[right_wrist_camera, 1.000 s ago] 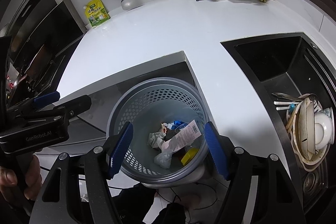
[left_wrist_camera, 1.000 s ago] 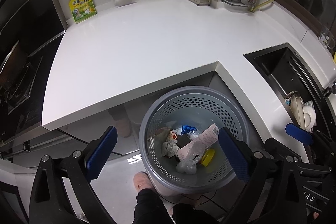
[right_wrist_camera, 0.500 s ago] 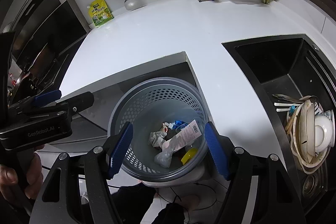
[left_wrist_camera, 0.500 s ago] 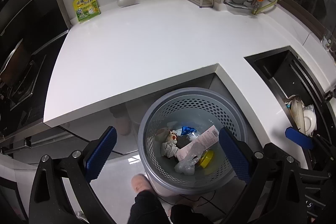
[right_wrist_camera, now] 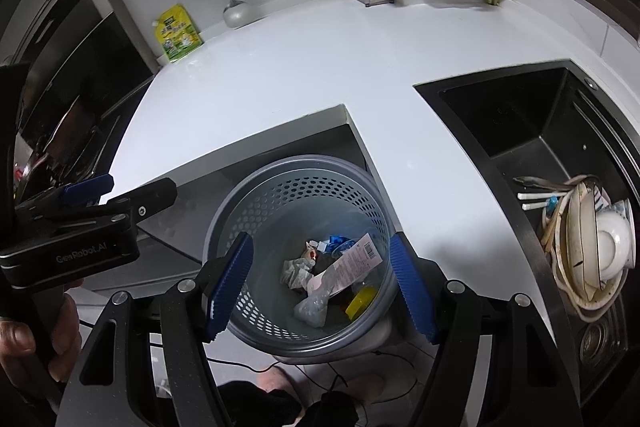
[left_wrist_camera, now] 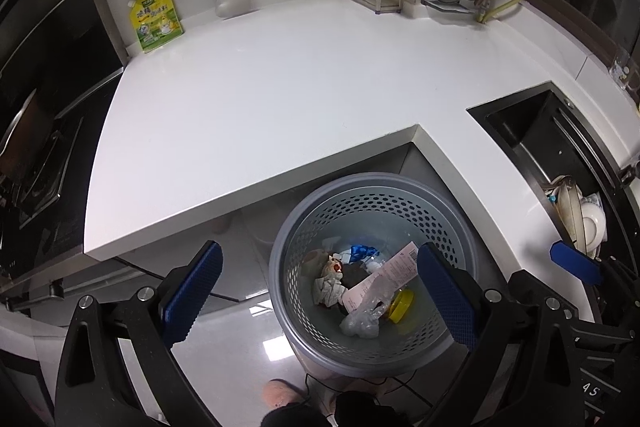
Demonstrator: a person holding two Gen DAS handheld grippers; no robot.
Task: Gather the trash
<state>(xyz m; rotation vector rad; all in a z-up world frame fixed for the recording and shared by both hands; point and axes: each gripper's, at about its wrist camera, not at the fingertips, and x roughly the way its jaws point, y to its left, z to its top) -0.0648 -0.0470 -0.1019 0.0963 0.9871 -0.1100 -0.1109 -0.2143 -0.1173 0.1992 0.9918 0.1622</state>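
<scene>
Both grippers, left [left_wrist_camera: 318,293] and right [right_wrist_camera: 320,285], are held wide apart and empty above the grey bin [left_wrist_camera: 452,223], where the trash [left_wrist_camera: 362,287] is heaped; its lower pieces are hidden, perhaps wrappers. The white tabletop [left_wrist_camera: 280,99] is partly cropped.

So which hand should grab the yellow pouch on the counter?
Probably left. The yellow pouch stands at the counter's far left, on the left gripper's side. The right gripper is open too, but farther.

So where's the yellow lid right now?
In the grey bin, at the bottom on the right, beside the clear plastic bag: yellow lid, seen in both wrist views.
</scene>
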